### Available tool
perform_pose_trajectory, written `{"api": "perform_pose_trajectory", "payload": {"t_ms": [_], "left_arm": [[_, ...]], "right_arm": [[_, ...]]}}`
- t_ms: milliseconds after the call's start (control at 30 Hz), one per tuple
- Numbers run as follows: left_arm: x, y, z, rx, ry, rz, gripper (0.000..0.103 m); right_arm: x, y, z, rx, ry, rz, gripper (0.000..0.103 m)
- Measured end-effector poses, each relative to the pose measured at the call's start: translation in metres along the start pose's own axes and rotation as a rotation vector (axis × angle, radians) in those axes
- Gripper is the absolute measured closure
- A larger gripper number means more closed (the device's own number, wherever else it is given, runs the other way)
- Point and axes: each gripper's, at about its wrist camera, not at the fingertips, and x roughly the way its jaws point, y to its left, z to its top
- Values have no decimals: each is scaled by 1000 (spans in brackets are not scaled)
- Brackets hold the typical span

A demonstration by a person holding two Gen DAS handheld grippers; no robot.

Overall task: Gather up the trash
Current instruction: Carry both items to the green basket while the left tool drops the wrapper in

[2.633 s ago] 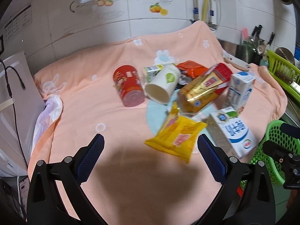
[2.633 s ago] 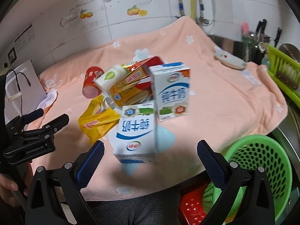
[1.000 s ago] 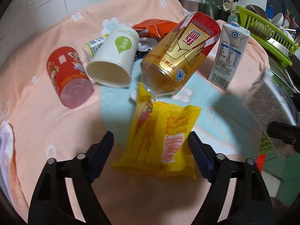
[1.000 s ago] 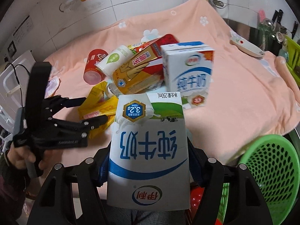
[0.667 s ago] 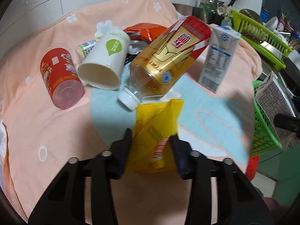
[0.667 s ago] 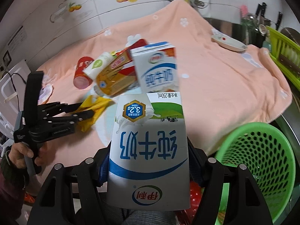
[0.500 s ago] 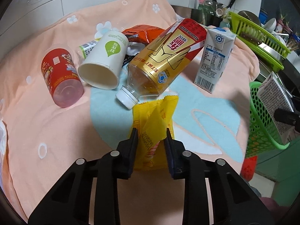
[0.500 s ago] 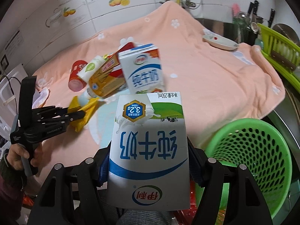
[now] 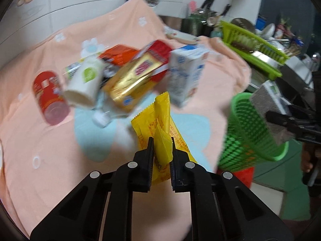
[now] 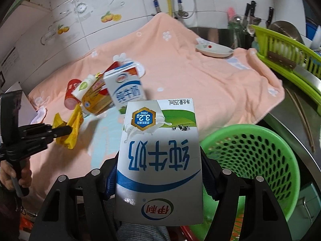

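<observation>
My left gripper [image 9: 161,140] is shut on a yellow snack wrapper [image 9: 160,124] and holds it off the peach cloth [image 9: 40,150]; it also shows in the right wrist view [image 10: 68,129]. My right gripper [image 10: 158,156] is shut on a white milk carton [image 10: 158,160], held just left of the green mesh basket [image 10: 258,158], which is also in the left wrist view [image 9: 240,128]. On the cloth lie a gold bottle [image 9: 132,82], a paper cup [image 9: 85,82], a red can [image 9: 49,98], a second milk carton [image 9: 186,76] and an orange packet [image 9: 116,55].
A small dish [image 10: 214,50] sits at the cloth's far right corner. A light green dish rack [image 10: 286,48] and knives stand on the steel counter at right. A red container [image 9: 238,174] sits below the basket. Tiled wall is behind.
My left gripper closed on the yellow wrapper and lifted it, swinging right toward the basket. My right gripper carried the milk carton back off the cloth toward the basket.
</observation>
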Motion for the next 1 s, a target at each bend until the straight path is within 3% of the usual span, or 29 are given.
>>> {"api": "perform_pose_trajectory", "payload": {"t_ms": [167,400,700,800,933,1000], "left_arm": [[8,-48,17,54,-7,-132,90],[63,-141,46,185,49,-292,90],[147,-212,47,256,195,-345,89],[163,-223,43,270,221,-343,82],[176,-228,36,258,245,-353,51],[179,-226,34,246,242,-358,49]], "right_arm": [[-15,-30,-6,46,-19,-57,38],[-33,-78,-17,121,-37,-139,38],[-42,-125,-33,204,-35,-204,38],[-38,-134,-37,223,-26,-213,38],[-32,-143,-40,240,-10,-217,38],[-29,-146,-42,249,-1,-217,38]]}}
